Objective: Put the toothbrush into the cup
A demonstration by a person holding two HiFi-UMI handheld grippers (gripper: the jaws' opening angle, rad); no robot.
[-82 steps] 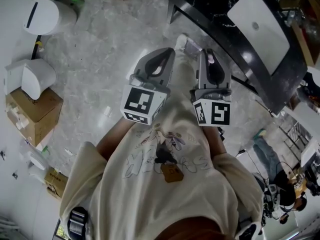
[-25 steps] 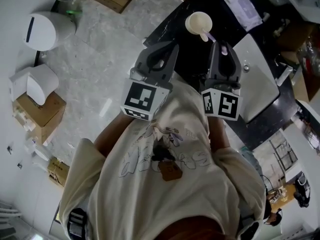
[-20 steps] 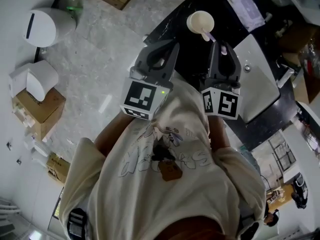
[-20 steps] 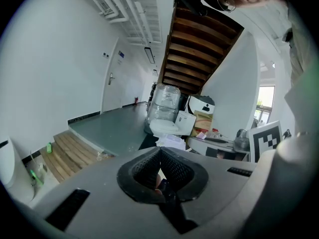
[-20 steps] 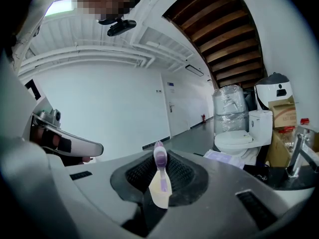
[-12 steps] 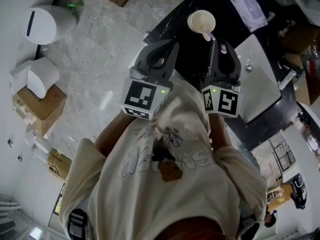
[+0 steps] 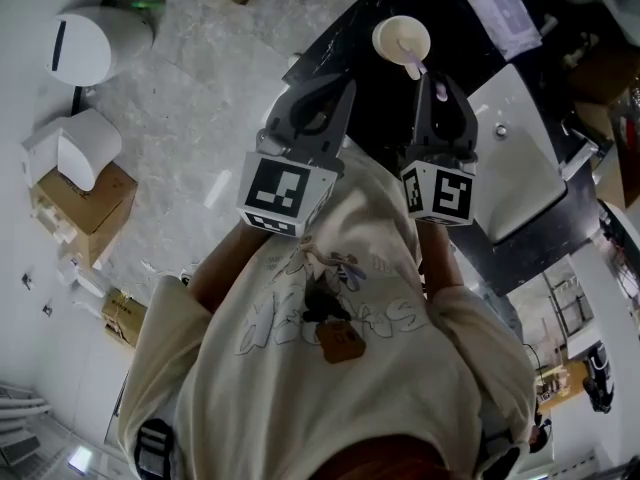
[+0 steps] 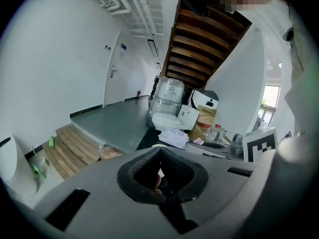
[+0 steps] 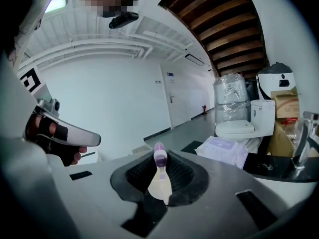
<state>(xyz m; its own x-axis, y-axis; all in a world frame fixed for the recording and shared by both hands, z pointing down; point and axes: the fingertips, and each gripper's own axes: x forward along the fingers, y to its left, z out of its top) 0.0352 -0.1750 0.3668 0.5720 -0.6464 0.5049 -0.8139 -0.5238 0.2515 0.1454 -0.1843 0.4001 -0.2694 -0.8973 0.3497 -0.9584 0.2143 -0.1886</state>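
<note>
Seen from above, a person in a cream printed T-shirt (image 7: 330, 368) stands at a black bench (image 7: 350, 28) and holds a claw in each hand, both pointing away from the body toward the bench. The right claw (image 7: 437, 80) is clamped on a toothbrush (image 7: 441, 93). In the right gripper view the pale handle and purple-tipped head of the toothbrush (image 9: 160, 180) stand up between the pads of the right claw (image 9: 159, 153). The toothbrush is not in the cup. The claw that holds it is just beside the cream cup (image 7: 401, 40), on the side nearer the person. The cup stands upright on the bench, and a pale, purple-tinged stick leans at its rim; what it is cannot be told. The left claw (image 7: 343, 86) is to the left of the cup, its jaws together with nothing between them, as the left gripper view shows (image 8: 159, 152). A white sink (image 7: 520, 158) is set into the bench to the right, and a tissue pack (image 7: 495, 8) lies beyond it. A cardboard box (image 7: 85, 208) sits on the grey floor to the left.
</note>
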